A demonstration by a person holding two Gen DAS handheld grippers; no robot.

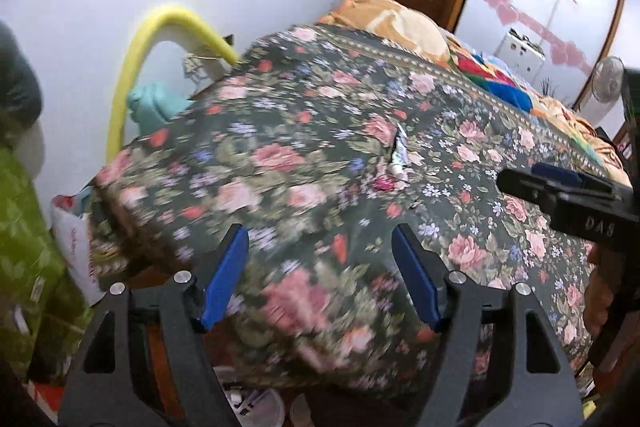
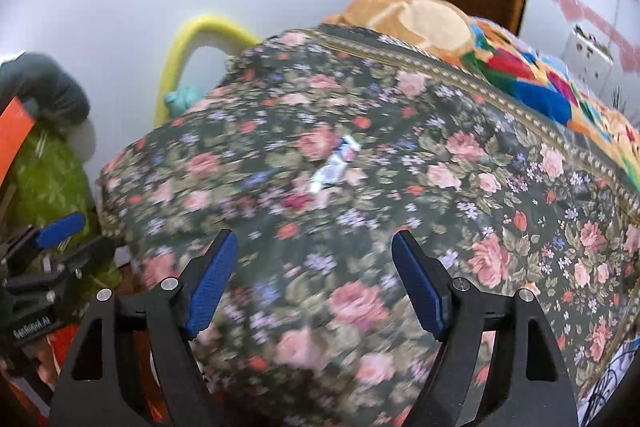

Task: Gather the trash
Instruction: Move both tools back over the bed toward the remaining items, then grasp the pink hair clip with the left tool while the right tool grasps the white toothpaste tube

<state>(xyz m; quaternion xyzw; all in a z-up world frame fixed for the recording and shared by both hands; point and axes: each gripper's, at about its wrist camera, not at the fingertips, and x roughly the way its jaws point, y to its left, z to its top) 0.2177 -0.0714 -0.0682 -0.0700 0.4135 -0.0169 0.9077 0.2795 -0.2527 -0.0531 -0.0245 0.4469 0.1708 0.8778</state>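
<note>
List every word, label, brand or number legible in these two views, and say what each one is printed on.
"DAS": on the black body of the right gripper, left wrist view.
"GenRobot.AI" (soft, likely reading): on the black body of the left gripper, right wrist view.
Red print on the white plastic bag: too blurred.
Wrapper on the bedspread: print unreadable.

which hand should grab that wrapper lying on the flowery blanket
Right, probably. The wrapper lies nearly straight ahead of the open right gripper on the blanket. For the open left gripper it sits off to the right. Both are empty.
</note>
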